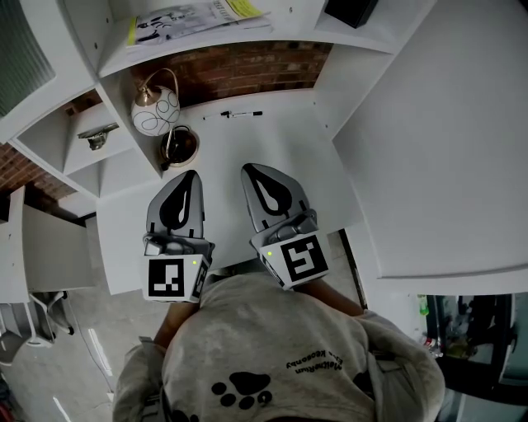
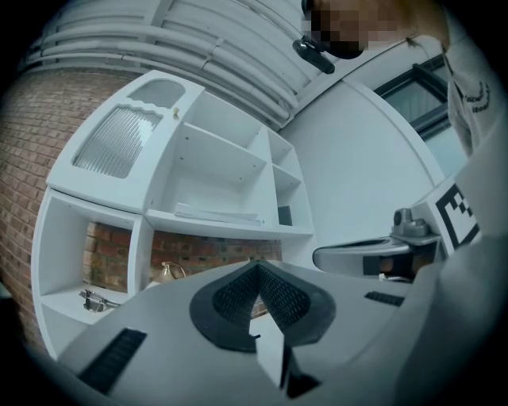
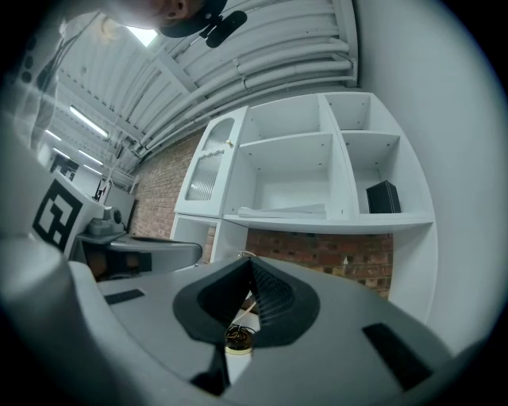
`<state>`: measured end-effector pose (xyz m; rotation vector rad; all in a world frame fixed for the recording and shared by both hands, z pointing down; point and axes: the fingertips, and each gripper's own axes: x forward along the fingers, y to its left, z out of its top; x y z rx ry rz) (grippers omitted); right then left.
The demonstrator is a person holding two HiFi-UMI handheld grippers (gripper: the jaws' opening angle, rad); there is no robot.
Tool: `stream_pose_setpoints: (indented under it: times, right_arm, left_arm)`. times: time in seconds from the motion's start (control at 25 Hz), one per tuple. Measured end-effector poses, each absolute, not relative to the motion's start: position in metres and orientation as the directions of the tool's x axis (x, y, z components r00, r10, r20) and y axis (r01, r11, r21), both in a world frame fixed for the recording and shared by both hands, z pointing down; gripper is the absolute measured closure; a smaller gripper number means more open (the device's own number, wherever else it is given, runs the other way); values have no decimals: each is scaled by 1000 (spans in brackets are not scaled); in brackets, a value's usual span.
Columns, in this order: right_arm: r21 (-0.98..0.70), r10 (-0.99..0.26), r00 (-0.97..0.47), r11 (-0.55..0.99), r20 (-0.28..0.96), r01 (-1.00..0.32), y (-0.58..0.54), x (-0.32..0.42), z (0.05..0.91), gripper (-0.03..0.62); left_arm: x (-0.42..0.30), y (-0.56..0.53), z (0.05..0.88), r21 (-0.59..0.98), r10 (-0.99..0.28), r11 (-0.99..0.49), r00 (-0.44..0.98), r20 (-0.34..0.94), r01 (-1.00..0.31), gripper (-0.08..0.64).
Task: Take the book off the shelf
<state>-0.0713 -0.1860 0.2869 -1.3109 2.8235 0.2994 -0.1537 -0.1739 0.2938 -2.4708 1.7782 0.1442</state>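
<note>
The book (image 1: 198,18) lies flat on a white shelf, a thin stack with a yellow strip on its cover. It also shows as a flat pale slab, the book (image 2: 216,214) in the left gripper view and the book (image 3: 286,211) in the right gripper view. My left gripper (image 1: 188,177) and right gripper (image 1: 256,171) hover side by side over the white desk surface, below and in front of that shelf, well short of the book. Both are shut with nothing between the jaws. The left gripper (image 2: 258,266) and right gripper (image 3: 248,262) point toward the shelf unit.
A black box (image 3: 383,197) stands in the compartment right of the book. On the desk under the shelf sit a round white lamp (image 1: 155,111), a brass dish (image 1: 181,147) and a pen (image 1: 233,114). A metal object (image 1: 97,136) lies in the left cubby. Brick wall behind.
</note>
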Motion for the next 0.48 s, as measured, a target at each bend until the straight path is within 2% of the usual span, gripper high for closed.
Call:
stream_pose_setpoints:
  times: [0.48]
  right_arm:
    - [175, -724, -683, 663, -96, -728, -217, -77, 270, 575]
  left_arm:
    - [-154, -201, 274, -12, -948, -282, 281, -152, -959, 551]
